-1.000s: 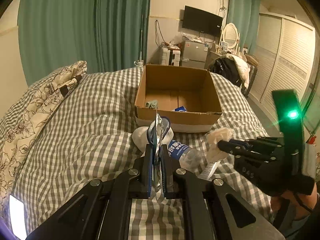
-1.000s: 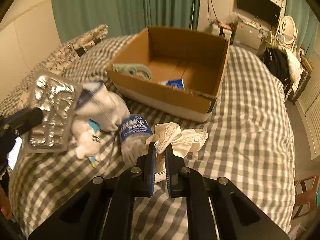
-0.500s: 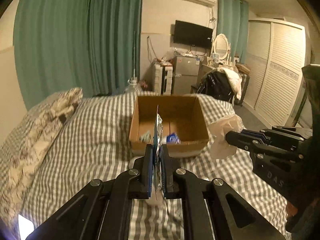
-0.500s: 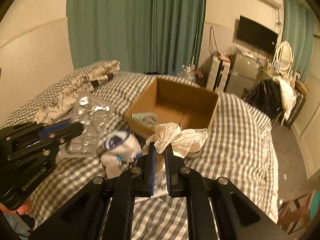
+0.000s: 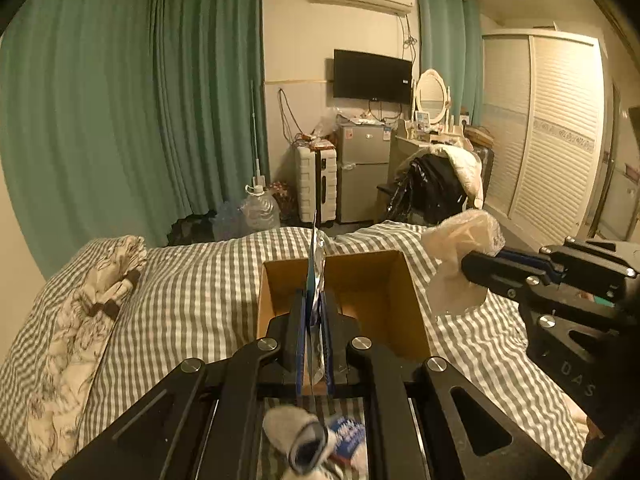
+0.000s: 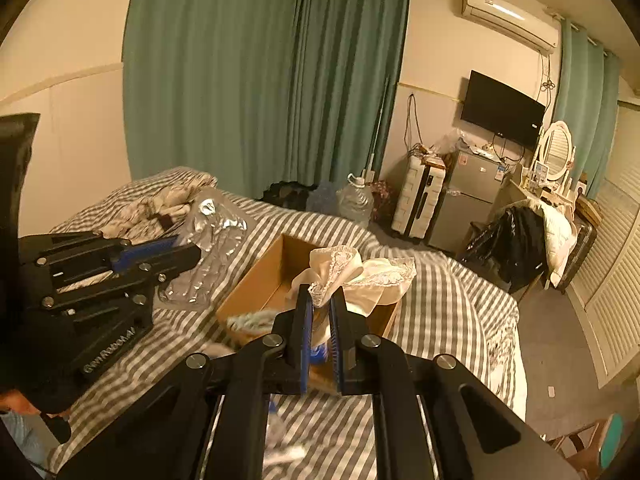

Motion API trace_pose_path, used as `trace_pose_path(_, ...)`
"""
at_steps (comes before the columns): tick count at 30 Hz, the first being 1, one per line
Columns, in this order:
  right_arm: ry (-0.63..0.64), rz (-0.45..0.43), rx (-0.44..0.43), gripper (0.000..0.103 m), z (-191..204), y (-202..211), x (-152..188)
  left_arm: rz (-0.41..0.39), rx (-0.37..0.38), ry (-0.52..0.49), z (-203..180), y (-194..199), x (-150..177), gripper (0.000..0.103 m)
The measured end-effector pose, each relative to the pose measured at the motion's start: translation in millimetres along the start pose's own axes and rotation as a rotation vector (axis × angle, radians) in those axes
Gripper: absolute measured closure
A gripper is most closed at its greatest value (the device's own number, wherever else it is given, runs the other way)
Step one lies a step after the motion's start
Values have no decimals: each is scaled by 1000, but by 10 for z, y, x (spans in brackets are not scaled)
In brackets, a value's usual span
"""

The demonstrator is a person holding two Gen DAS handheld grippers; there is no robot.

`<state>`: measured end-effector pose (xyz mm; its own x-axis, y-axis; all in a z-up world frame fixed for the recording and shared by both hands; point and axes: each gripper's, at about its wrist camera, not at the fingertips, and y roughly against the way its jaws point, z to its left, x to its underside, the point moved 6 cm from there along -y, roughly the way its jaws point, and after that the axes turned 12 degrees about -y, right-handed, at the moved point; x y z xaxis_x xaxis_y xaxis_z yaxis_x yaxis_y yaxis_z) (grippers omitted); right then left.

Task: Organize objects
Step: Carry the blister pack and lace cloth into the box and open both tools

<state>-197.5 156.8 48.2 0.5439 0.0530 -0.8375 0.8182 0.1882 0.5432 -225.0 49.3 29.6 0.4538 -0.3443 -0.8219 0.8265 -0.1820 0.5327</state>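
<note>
My left gripper (image 5: 311, 300) is shut on a silver foil blister pack (image 5: 316, 264), held edge-on above the bed; the pack also shows in the right wrist view (image 6: 208, 248). My right gripper (image 6: 320, 300) is shut on a cream lace cloth (image 6: 360, 272), which also shows in the left wrist view (image 5: 460, 256). An open cardboard box (image 5: 380, 292) sits on the checked bed ahead of both grippers and also shows in the right wrist view (image 6: 260, 284), with a pale green item (image 6: 252, 322) inside.
A white sock with a blue cuff (image 5: 296, 436) and a water bottle with a blue label (image 5: 344, 434) lie on the bed below my left gripper. A patterned pillow (image 5: 80, 320) lies at the left. A fridge (image 5: 362, 172), suitcase and wardrobe stand beyond the bed.
Both grippers have risen well above the bed with their loads. The sock and bottle have dropped to the bottom of the view. The box now sits low ahead.
</note>
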Motion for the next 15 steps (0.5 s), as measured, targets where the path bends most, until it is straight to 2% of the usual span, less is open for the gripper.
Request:
trace_pose_path(8, -24, 9, 9, 95, -168, -608, -285, 22, 17, -12, 21, -639, -213, 96)
trace_pose_path(15, -61, 67, 10, 95, -349, -1222, -194, 96, 53, -2, -18, -1199, -17, 96)
